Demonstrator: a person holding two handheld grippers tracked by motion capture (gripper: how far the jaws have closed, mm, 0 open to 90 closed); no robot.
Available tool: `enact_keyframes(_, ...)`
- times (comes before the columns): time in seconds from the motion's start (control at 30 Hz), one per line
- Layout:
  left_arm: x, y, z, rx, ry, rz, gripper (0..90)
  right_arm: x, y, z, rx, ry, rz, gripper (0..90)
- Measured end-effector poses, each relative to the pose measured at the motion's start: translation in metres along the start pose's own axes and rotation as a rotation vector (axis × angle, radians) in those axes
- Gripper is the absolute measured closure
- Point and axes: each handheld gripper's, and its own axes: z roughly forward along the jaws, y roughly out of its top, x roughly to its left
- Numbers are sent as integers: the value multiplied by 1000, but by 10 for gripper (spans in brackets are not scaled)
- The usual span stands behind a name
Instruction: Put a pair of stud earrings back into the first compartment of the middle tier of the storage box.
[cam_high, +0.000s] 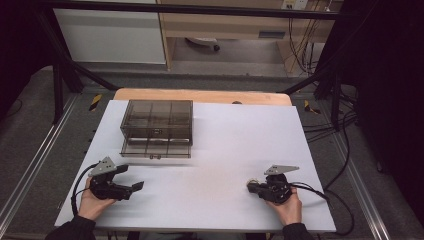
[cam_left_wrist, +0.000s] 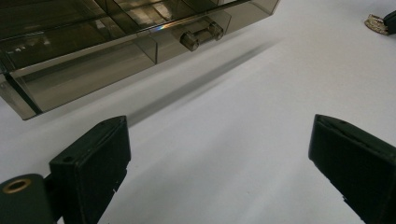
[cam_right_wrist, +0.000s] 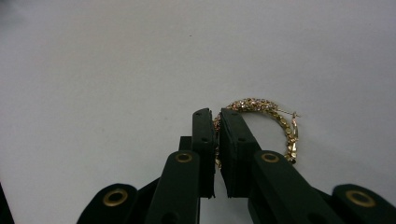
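Gold hoop earring (cam_right_wrist: 273, 122), studded with small stones, pinched at one side of its ring between the nearly closed jaws of the right gripper (cam_right_wrist: 215, 115), low over the white sheet (cam_high: 225, 145) covering the desk (cam_high: 200, 95); seen from above as a pale glint at the tip of that right gripper (cam_high: 251, 186), well to the right of the smoky clear drawer box (cam_high: 157, 128) and nearer the person than it. Judged as the carry step: earring already taken up, not yet stowed. Next move likely calls for bringing the earring across toward the drawer box and lowering it into one of the divided compartments, with a gentle release so the thin hoop drops flat rather than snagging on a jaw pad. Lower drawer (cam_left_wrist: 116, 56) of the box appears pulled out a little, its small knob handle (cam_left_wrist: 201, 33) facing the left gripper (cam_left_wrist: 219, 154), whose jaws stand wide apart and empty, hovering over bare sheet just in front of the box. Possibly a further pull on that handle needed first; whether the gap already suffices cannot be told. Between earring and drawer box, nothing but plain sheet, so no obstacle on the way; only the partition walls inside the drawer and the overhang of the upper tier to steer around. Beyond the box, a strip of wooden desk edge, then floor, cables (cam_high: 300, 45) and a cabinet (cam_high: 225, 25).
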Motion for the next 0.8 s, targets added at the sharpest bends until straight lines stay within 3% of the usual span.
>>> enact_keyframes(0.27,-1,0,0,5,8,8,52,2,3,-8,-36,2,1,849)
enact_keyframes(0.63,-1,-1,1,12,12,10,52,13,21,-13,-94,6,-44,849)
enact_keyframes(0.8,-1,-1,1,12,14,10,52,17,25,-11,-97,11,-54,849)
